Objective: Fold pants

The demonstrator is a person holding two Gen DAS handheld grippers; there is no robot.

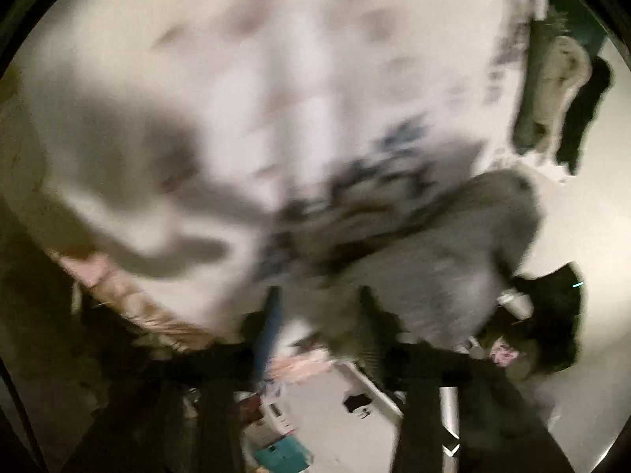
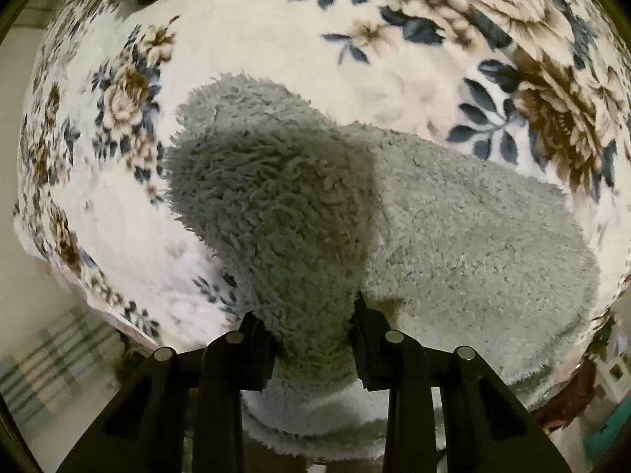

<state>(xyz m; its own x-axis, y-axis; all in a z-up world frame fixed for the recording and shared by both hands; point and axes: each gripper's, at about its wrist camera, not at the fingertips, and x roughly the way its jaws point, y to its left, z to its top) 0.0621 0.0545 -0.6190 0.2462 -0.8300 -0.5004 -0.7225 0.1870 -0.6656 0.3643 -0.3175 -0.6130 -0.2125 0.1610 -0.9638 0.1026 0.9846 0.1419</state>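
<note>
Grey fluffy pants (image 2: 453, 236) lie on a bed blanket (image 2: 276, 39) printed with brown flowers and blue leaves. In the right wrist view one part of them rises as a thick bunch (image 2: 276, 205) towards the camera. My right gripper (image 2: 311, 331) is shut on that bunch, its black fingers (image 2: 256, 339) pressing in from both sides. The left wrist view is badly blurred: the pants (image 1: 426, 252) lie at the bed's near edge. There my left gripper (image 1: 319, 311) stands open, and grey fabric reaches down against its right finger (image 1: 368, 311).
A heap of other clothes (image 1: 552, 90) lies at the far right of the bed. A dark shape with a white cylinder (image 1: 516, 303) sits right of the pants. Past the bed's edge (image 1: 118, 295) the floor holds boxes, one of them teal (image 1: 280, 453).
</note>
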